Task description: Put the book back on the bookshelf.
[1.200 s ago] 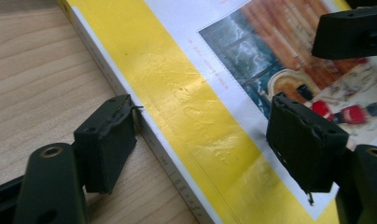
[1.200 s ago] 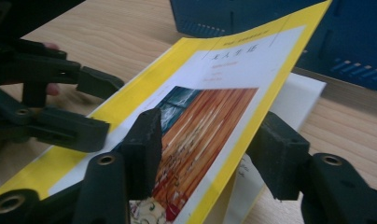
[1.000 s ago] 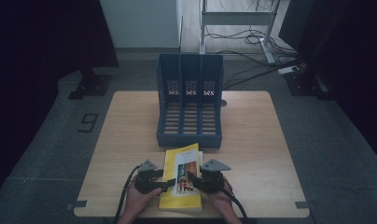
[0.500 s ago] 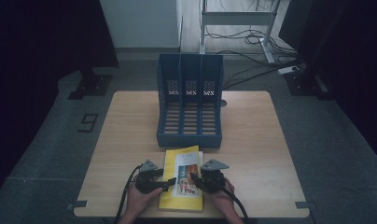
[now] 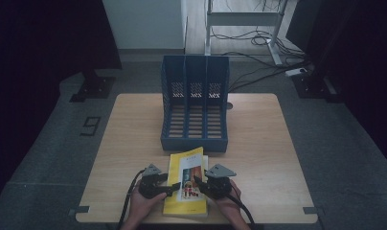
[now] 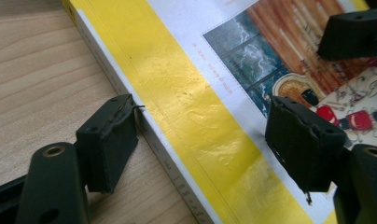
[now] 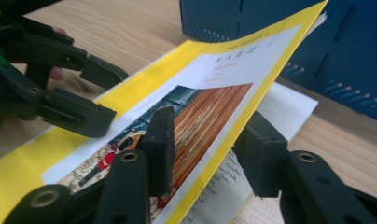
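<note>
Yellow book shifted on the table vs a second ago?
No. The yellow book lies where it did, its far edge just short of the blue file rack, as before.

A blue three-slot file rack (image 5: 195,105) stands on the wooden table (image 5: 278,143), its open side facing the near edge. Behind the table, cables (image 5: 258,52) trail across the grey floor (image 5: 359,158) beside a white desk frame (image 5: 244,19).

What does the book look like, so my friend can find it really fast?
Start at the wooden table and find the blue file rack standing in its middle. Right in front of the rack, at the near edge, lies the book. Its bright yellow cover with a colourful picture sets it apart.
</note>
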A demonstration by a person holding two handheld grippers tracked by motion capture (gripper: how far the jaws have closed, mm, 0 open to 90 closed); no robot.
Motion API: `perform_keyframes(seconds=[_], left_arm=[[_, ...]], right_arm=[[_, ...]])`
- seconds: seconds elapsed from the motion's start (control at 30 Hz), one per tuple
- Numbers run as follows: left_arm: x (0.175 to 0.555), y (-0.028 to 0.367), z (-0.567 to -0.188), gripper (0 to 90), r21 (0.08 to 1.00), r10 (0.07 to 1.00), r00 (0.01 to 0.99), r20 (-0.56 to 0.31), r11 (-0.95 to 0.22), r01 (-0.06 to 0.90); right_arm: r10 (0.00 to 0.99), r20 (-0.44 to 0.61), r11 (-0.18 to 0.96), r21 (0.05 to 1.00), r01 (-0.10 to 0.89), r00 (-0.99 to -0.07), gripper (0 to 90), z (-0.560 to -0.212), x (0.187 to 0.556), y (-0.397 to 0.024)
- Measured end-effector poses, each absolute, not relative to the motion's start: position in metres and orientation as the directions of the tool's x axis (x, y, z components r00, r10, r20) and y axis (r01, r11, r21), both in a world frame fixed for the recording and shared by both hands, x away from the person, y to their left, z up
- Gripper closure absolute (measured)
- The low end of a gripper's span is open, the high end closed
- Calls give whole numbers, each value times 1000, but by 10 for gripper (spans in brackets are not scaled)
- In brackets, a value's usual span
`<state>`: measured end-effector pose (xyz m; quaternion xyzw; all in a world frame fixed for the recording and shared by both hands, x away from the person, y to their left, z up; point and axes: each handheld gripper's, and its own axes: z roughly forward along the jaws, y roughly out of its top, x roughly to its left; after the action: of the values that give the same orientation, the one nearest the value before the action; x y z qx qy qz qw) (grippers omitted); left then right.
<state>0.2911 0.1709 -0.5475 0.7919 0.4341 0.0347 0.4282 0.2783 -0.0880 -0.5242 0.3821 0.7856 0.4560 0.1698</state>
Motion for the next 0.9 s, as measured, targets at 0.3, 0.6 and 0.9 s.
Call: perform_keyframes(seconds=[0.3,0.6,0.9], left_arm=[[291,171,-548,247,708,716,622,-317,-257,657],[291,171,-548,247,709,717,622,-313,-259,656],[291,171,-548,247,713,718,622,-313,-255,654]], right_arm=[[800,117,285,789,544,-589,420,-539,291,-94],[815,150,263,766,587,-559,251,-546,296,-92],[804,224,227,741,632,-551,263,-548,299,-91]])
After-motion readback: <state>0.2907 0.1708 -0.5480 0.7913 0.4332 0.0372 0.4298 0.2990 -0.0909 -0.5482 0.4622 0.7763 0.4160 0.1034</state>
